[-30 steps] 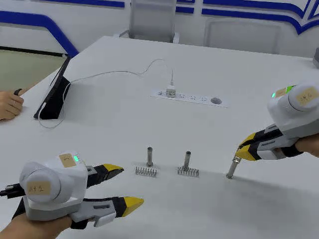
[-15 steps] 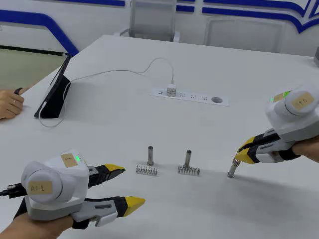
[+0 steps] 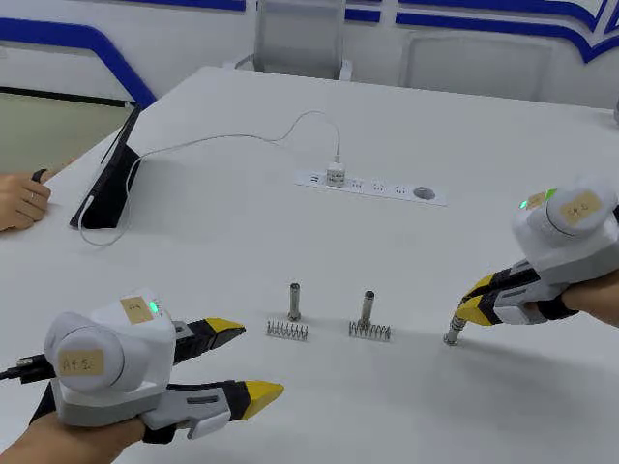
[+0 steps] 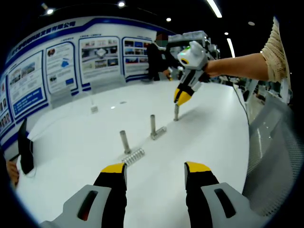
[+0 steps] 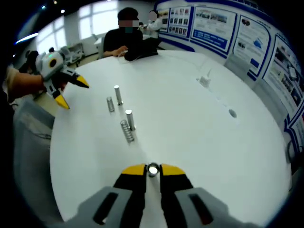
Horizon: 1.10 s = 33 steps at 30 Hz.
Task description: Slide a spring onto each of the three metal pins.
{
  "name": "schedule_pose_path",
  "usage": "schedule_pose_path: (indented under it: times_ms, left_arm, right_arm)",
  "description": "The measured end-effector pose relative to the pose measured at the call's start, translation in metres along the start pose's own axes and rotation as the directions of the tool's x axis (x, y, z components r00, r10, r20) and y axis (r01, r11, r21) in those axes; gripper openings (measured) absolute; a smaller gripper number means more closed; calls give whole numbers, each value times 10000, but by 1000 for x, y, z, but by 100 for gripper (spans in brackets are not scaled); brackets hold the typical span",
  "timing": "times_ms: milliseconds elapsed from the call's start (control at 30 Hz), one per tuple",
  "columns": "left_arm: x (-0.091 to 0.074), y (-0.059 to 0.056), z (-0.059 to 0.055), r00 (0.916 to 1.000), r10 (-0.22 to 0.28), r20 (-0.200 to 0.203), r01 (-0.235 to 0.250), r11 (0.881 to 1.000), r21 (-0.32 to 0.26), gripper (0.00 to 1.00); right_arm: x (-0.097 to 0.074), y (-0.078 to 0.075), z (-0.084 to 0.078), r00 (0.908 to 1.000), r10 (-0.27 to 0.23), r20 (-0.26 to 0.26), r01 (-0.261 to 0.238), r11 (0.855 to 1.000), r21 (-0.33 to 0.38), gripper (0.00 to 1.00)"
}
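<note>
Three metal pins stand in a row on the white table (image 3: 242, 242). A loose spring (image 3: 287, 331) lies in front of the left pin (image 3: 294, 301), and another spring (image 3: 369, 332) lies in front of the middle pin (image 3: 368, 307). The right pin (image 3: 451, 335) leans, and its upper part looks ribbed. My right gripper (image 3: 465, 312) is shut on its top; the pin's round end (image 5: 152, 169) shows between the yellow tips. My left gripper (image 3: 257, 361) hovers open near the table's front, short of the left spring (image 4: 134, 156), with nothing between its fingers.
A white power strip (image 3: 372, 187) with a plugged charger and cable lies behind the pins. A dark tablet (image 3: 106, 184) stands at the far left, beside another person's hand (image 3: 19, 198). Chairs line the far edge. People sit at the table's other end (image 5: 126, 40).
My right gripper has dropped slightly while keeping hold of the right pin's top. The left gripper and the two loose springs have stayed put. The head camera shifted a little.
</note>
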State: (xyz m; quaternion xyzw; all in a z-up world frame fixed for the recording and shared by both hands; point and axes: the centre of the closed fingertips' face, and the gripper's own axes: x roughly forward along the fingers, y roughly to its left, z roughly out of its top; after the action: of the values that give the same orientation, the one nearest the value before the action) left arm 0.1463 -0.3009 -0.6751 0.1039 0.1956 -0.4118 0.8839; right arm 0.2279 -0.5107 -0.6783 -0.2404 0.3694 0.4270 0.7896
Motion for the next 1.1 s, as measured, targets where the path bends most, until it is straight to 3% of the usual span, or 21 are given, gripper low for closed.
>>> schedule_pose_path:
  times_ms: [1100]
  left_arm:
    - [0, -2, -1, 10000, 38, -29, -38, 10000, -71, 49]
  right_arm:
    - [18, -2, -17, 9997, 1, -252, 6, 9996, 279, 13]
